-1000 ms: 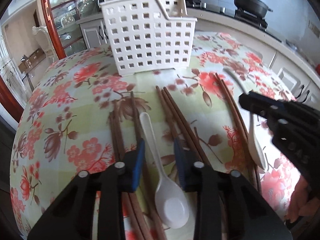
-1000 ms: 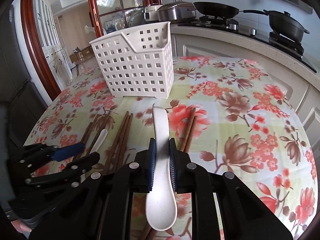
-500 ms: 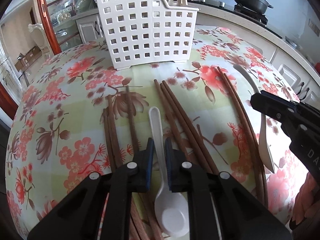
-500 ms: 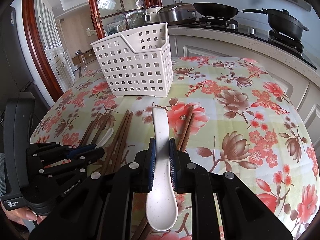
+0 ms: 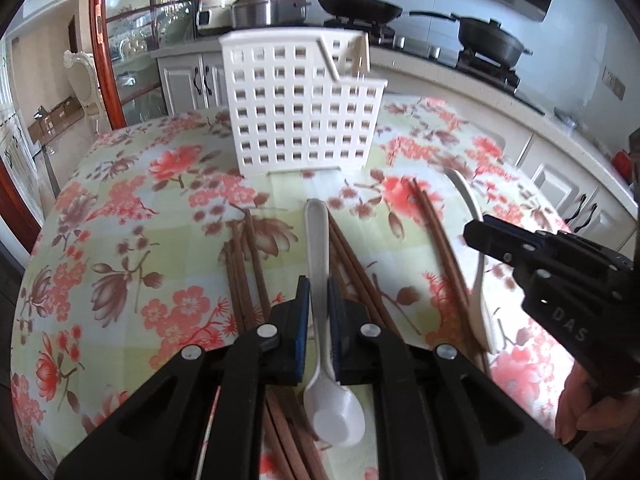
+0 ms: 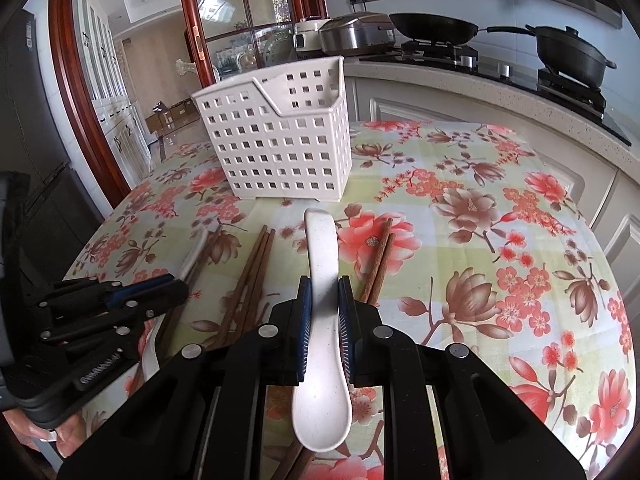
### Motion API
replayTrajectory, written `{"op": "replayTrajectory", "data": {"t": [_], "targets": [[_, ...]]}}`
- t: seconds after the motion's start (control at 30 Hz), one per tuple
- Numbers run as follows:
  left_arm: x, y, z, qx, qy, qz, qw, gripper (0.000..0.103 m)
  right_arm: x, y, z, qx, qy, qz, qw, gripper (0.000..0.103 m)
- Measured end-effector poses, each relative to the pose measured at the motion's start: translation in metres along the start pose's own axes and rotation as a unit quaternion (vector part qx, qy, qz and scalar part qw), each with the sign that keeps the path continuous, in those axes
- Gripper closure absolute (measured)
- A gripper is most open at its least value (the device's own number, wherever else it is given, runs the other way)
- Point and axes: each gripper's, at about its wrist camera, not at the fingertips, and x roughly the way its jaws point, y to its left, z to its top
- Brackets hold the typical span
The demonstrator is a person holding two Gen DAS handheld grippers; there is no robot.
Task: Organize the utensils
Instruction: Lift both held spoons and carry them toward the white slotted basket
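My left gripper [image 5: 319,284] is shut on the handle of a slim white spoon [image 5: 317,240], whose bowl [image 5: 338,416] lies back between the fingers. My right gripper [image 6: 323,285] is shut on a broad white soup spoon [image 6: 322,248], handle pointing forward; this spoon also shows in the left wrist view [image 5: 480,304]. The white perforated basket [image 5: 304,108] [image 6: 280,140] stands upright on the table beyond both grippers. Brown chopsticks [image 5: 244,272] [image 6: 252,276] lie in loose groups on the floral cloth under and between the grippers. Each gripper shows in the other's view: right [image 5: 478,234], left [image 6: 176,284].
Floral tablecloth [image 6: 500,240] covers the round table, which drops off at left and right. Behind it runs a counter with a rice cooker [image 5: 268,8] and two black pans [image 6: 568,52]. A hand [image 5: 584,412] holds the right tool; a glass cabinet [image 6: 236,40] stands far left.
The left gripper shut on the slim spoon's handle, then rose and tipped up, so the basket sits lower in its view. The right gripper kept still with the broad spoon.
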Motion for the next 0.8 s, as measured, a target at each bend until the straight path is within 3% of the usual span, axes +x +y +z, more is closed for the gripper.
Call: {"op": "replayTrajectory", "data": {"t": [0.43,0.8], "targets": [[-0.056,-0.003,-0.004,0.012,-0.061,-0.006,0.9981,0.093,-0.04,0.018,0.007,-0.019,-0.031,-0.003,0.999,0.087],[-0.077,-0.005,-0.007,0.02,-0.084,-0.003,0.9963,0.094,-0.068,0.031,0.008,-0.035,-0.059,-0.009,0.998,0.087]]}}
